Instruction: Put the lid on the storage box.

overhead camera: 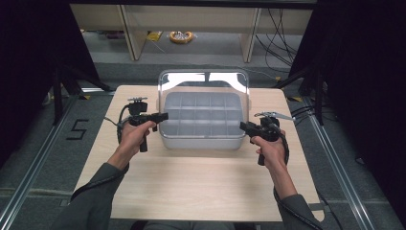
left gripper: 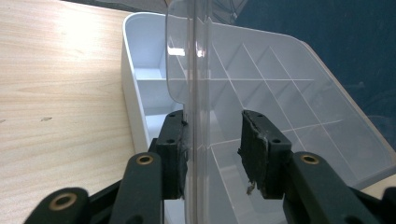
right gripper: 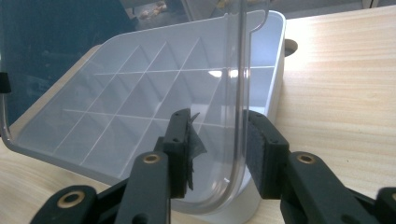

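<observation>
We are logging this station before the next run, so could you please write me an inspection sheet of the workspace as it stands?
Surface: pale wood table, bare in front of the box.
Job's things: white divided box, compartments look empty; clear lid raised upright.
Clutter: nothing seen on the table.
Grippers: left gripper and right gripper each have open jaws straddling a side edge of the lid; left gripper's inner jaw touches it.
Cables: one trails from each gripper along the forearm; loose wires on the floor far right.
Surroundings: dark curtains, shelf legs, yellow roll on the floor beyond.
</observation>
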`<state>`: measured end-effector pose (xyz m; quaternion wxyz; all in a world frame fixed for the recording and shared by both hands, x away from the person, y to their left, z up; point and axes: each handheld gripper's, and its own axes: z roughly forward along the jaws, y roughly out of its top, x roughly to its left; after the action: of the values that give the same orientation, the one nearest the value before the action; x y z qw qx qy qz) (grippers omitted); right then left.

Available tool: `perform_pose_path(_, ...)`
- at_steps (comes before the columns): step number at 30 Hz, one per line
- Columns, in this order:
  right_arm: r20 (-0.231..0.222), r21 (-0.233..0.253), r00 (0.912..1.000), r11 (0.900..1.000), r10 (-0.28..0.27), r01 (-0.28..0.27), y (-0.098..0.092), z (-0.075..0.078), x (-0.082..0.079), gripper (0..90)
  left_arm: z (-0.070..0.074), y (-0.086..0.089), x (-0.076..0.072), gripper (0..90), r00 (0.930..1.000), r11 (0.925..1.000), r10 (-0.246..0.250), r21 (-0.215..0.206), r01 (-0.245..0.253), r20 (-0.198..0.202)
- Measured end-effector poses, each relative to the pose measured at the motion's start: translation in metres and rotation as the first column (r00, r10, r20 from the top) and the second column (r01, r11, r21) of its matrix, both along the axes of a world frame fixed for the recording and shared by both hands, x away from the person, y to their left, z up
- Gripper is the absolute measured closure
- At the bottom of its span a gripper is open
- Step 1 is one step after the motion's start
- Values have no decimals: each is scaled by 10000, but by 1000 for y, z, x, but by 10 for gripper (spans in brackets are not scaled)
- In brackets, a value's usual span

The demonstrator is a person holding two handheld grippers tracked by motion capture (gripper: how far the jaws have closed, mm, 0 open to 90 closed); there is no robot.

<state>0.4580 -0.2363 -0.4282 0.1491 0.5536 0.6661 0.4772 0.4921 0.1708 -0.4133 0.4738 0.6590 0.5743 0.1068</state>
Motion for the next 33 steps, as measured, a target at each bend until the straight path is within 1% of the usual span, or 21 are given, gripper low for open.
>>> perform_pose_path(1, 126, -12, 9999, 10000, 19, -19, 0, -2, 1, 645, 1, 1, 0, 611, 9999, 9999, -99, 126, 100, -63)
perform_pose_path(3, -315, 371, 9992, 9990, -232, 243, 3, -1, -1, 643, 1, -1, 1, 612, 10000, 10000, 11, 56, -11, -41)
perform_pose_path(5, -65, 220, 10000, 9998, -25, 26, 0, -5, 2, 641, 3, 1, 1, 613, 9999, 9997, -101, 207, 103, -106)
perform_pose_path(6, -99, 191, 9999, 9998, -48, 50, 1, -5, 2, 640, 2, -1, 2, 613, 10000, 9999, 67, 78, -66, -74)
perform_pose_path(7, 35, 57, 10000, 10000, -28, 28, 0, -6, 2, 639, 2, -1, 2, 612, 10000, 9999, 67, 78, -66, -74)
perform_pose_path(9, -22, 95, 10000, 9999, -74, 75, 1, -6, 2, 638, 2, -1, 2, 611, 9999, 9999, 95, 79, -94, -132)
perform_pose_path(10, -94, 217, 9999, 9997, -115, 117, 1, -6, 2, 636, 1, -1, 3, 611, 9998, 9999, 93, 110, -91, -177)
perform_pose_path(11, -361, 431, 9989, 9986, -286, 302, 4, -6, 1, 633, 0, -1, 4, 610, 9997, 9998, 64, 207, -59, -254)
perform_pose_path(13, -532, 562, 9981, 9978, -316, 345, 4, -5, 1, 631, 0, -1, 4, 609, 9997, 9998, 119, 156, -116, -223)
perform_pose_path(14, -179, 292, 9997, 9994, -166, 171, 1, -8, 4, 629, -1, -1, 5, 609, 9995, 9998, 123, 169, -118, -297)
perform_pose_path(15, -387, 454, 9988, 9984, -310, 327, 3, -8, 4, 628, -2, -1, 6, 608, 9994, 9998, 119, 163, -114, -321)
perform_pose_path(16, -387, 454, 9988, 9984, -310, 327, 3, -8, 4, 628, -2, -1, 6, 607, 9994, 9998, 119, 163, -114, -321)
perform_pose_path(17, -141, 271, 9997, 9995, -184, 187, 2, -10, 6, 624, -3, 0, 7, 605, 9992, 9998, 114, 173, -108, -377)
perform_pose_path(20, -322, 486, 9990, 9983, -293, 309, 4, -9, 6, 621, -5, 0, 7, 602, 9990, 9998, 168, 141, -162, -410)
perform_pose_path(21, -177, 295, 9997, 9994, -153, 159, 2, -10, 7, 618, -6, 1, 8, 601, 9990, 9998, 126, 162, -120, -423)
perform_pose_path(23, -339, 368, 9992, 9991, -196, 209, 3, -9, 7, 617, -6, 1, 9, 598, 9991, 9998, 101, 183, -94, -409)
perform_pose_path(28, -286, 421, 9993, 9988, -230, 242, 4, -13, 9, 612, -10, 1, 12, 592, 9986, 9998, 213, 4, -213, -481)
perform_pose_path(29, -502, 642, 9982, 9973, -313, 345, 5, -13, 8, 608, -12, 1, 13, 587, 9987, 9998, 161, 97, -156, -489)
perform_pose_path(30, -313, 469, 9991, 9984, -299, 313, 4, -15, 10, 606, -12, 1, 13, 585, 9987, 9998, 161, 97, -156, -489)
perform_pose_path(32, -340, 401, 9988, 9986, -343, 356, 3, -16, 11, 603, -14, 1, 14, 585, 9985, 9999, 122, 99, -117, -534)
perform_pose_path(33, -351, 541, 9991, 9982, -254, 273, 4, -17, 11, 600, -15, 1, 15, 584, 9985, 9998, 171, 68, -167, -526)
